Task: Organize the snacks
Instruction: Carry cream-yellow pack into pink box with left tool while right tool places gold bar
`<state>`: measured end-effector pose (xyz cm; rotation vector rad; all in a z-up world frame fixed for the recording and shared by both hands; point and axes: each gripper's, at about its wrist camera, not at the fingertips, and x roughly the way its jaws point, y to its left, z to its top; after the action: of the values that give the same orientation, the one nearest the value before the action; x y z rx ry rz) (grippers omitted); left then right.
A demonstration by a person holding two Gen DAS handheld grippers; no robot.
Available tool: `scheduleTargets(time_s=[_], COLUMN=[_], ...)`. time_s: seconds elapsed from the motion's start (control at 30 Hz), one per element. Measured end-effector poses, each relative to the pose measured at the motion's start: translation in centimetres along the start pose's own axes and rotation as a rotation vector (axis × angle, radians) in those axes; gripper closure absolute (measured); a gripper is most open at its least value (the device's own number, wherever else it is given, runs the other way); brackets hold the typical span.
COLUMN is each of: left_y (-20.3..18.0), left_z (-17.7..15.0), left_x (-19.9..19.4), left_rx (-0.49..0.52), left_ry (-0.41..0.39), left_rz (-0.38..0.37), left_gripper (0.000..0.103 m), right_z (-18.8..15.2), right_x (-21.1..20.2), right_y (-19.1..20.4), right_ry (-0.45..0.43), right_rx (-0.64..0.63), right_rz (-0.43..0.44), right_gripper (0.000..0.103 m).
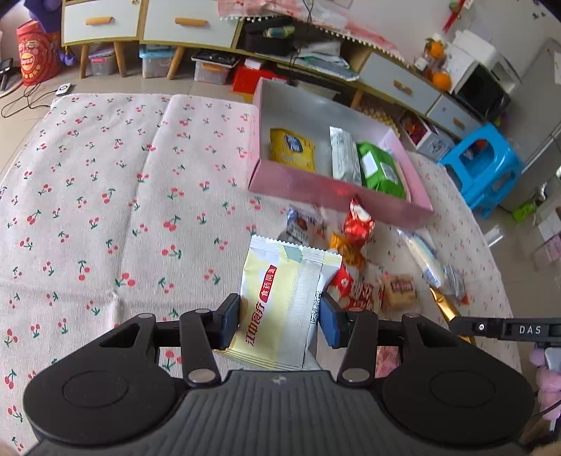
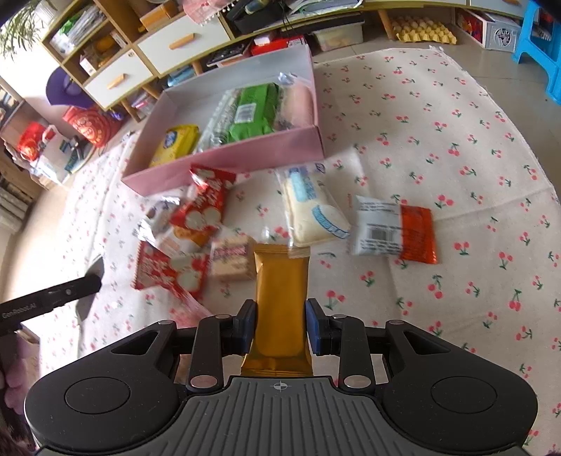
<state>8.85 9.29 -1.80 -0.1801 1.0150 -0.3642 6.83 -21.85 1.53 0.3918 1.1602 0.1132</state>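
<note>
My left gripper (image 1: 278, 317) is shut on a pale yellow snack packet (image 1: 284, 298) with red lettering, held above the cherry-print cloth (image 1: 105, 196). My right gripper (image 2: 280, 324) is shut on a gold snack bar (image 2: 282, 301), also lifted off the cloth. A pink box (image 1: 336, 196) (image 2: 224, 158) lies ahead in both views; it holds a yellow packet (image 1: 291, 149), a silver packet (image 1: 345, 158) and a green packet (image 1: 382, 170). Several loose snacks lie in front of the box: red wrappers (image 2: 201, 207), a white-and-blue packet (image 2: 312, 207) and a white-and-orange packet (image 2: 394, 229).
Low cabinets with drawers (image 1: 147, 24) run along the back wall, with storage bins beneath. A blue plastic stool (image 1: 484, 165) stands right of the cloth. A red bag (image 1: 35, 52) sits on the floor at far left. The other gripper's arm (image 2: 49, 298) crosses the left edge.
</note>
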Motion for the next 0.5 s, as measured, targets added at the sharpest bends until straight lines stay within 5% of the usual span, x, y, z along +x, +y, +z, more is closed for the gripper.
scheduleTargets(time_s=[0.5], left_y=[-1.0], left_z=[3.6], left_x=[1.3], left_rx=[-0.093], left_ry=[-0.084], left_rz=[-0.004], left_gripper=[0.059], right_z=[4.9], right_x=[-0.8], right_y=[2.0], right_ry=[-0.094], right_rx=[0.113], right_rz=[0.163], right_gripper=[0.074])
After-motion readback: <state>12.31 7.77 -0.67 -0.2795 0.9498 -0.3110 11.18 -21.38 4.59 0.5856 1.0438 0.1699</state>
